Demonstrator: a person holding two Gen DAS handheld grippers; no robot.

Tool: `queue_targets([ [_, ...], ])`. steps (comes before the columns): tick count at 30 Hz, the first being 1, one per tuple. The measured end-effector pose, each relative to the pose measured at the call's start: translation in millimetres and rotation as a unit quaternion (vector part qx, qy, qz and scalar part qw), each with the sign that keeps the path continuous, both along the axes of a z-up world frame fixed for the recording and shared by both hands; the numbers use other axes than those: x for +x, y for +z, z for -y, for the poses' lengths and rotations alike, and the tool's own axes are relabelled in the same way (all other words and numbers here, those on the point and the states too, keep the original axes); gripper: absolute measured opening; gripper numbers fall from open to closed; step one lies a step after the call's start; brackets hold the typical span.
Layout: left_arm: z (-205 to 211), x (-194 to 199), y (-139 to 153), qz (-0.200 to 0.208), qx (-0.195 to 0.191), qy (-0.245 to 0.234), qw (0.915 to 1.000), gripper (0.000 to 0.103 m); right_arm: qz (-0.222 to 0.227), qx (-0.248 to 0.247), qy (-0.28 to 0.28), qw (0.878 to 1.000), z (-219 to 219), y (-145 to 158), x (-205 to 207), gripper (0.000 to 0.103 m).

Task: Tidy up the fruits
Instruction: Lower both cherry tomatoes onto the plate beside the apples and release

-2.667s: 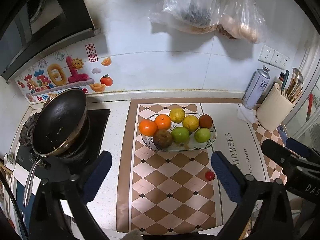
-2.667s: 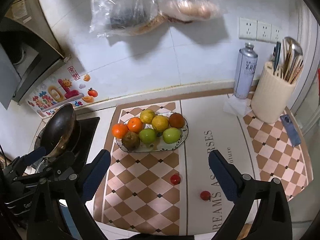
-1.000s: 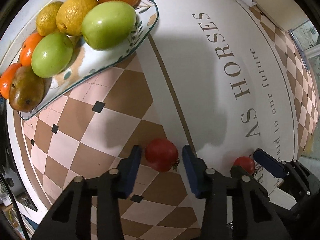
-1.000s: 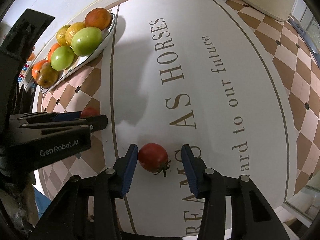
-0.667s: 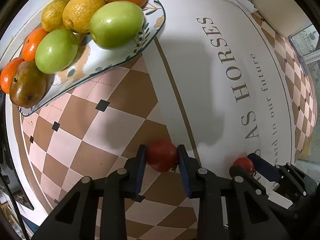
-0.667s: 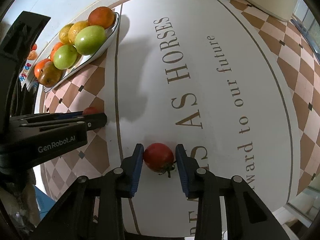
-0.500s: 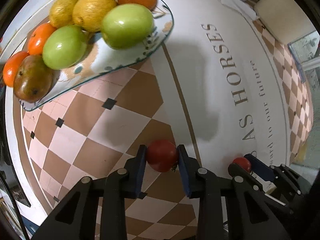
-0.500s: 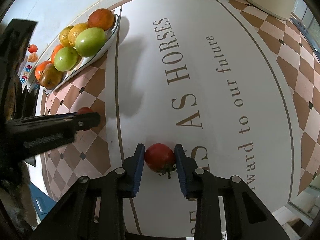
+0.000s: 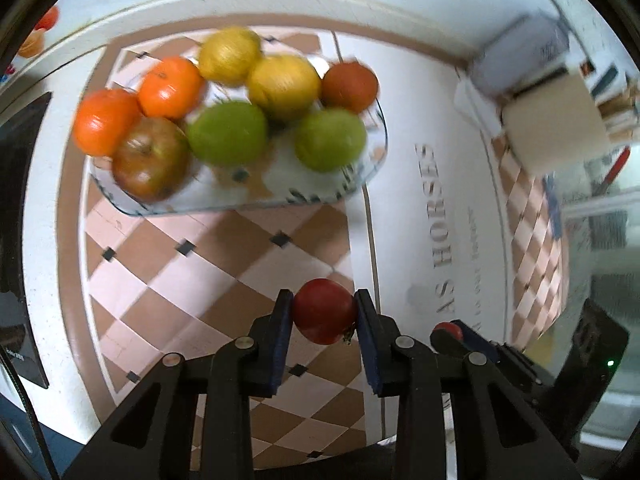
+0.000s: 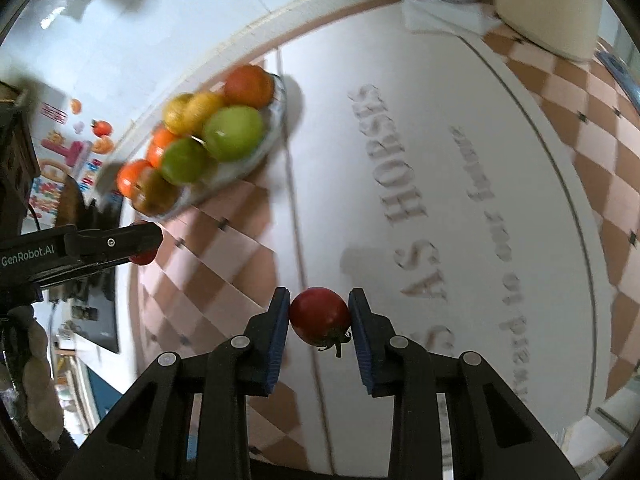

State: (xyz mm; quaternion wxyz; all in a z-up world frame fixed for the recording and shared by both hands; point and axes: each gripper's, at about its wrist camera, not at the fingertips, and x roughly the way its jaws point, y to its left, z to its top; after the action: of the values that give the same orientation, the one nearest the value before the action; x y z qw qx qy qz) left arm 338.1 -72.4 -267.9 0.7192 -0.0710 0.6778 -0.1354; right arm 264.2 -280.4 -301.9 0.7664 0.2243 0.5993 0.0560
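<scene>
My left gripper (image 9: 323,314) is shut on a small red tomato (image 9: 323,310) and holds it above the checked mat, in front of the fruit plate (image 9: 280,196). The plate carries oranges, lemons, green apples and a brownish fruit. My right gripper (image 10: 319,315) is shut on a second red tomato (image 10: 320,315) with a green stem, held above the white lettered part of the mat. The plate also shows in the right wrist view (image 10: 256,160), far left. The left gripper (image 10: 138,242) shows there too with its tomato.
A cream utensil holder (image 9: 556,128) and a spray can (image 9: 520,56) stand at the back right. A folded cloth (image 10: 444,20) lies by them. The black stove (image 9: 16,184) is at the left. The mat (image 9: 224,272) covers the counter.
Both grippers closed on their tomatoes and lifted them off the mat. Both views have pulled back and tilted up, so the plate now lies farther ahead.
</scene>
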Motion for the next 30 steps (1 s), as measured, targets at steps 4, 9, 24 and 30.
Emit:
queue_targets([
  [4, -14.6, 25.4, 4.9, 0.011, -0.005, 0.032, 0.9994, 0.028, 0.013, 0.05, 0.007, 0.999, -18.0, 4.7, 33.5, 0.033],
  [9, -28.5, 56.7, -5.1, -0.001, -0.011, 0.073, 0.9973, 0.028, 0.019, 0.122, 0.003, 0.992, -39.2, -0.8, 80.5, 0.033],
  [24, -40.7, 87.7, -35.6, -0.033, 0.026, 0.089, 0.9951, 0.034, -0.013, 0.16, -0.02, 0.987, -54.5, -37.2, 136.2, 0.063],
  [30, -47.7, 85.1, -26.8, -0.015, 0.044, 0.088, 0.995, 0.047, -0.016, 0.074, -0.002, 0.997, -50.9, -16.3, 130.4, 0.083],
])
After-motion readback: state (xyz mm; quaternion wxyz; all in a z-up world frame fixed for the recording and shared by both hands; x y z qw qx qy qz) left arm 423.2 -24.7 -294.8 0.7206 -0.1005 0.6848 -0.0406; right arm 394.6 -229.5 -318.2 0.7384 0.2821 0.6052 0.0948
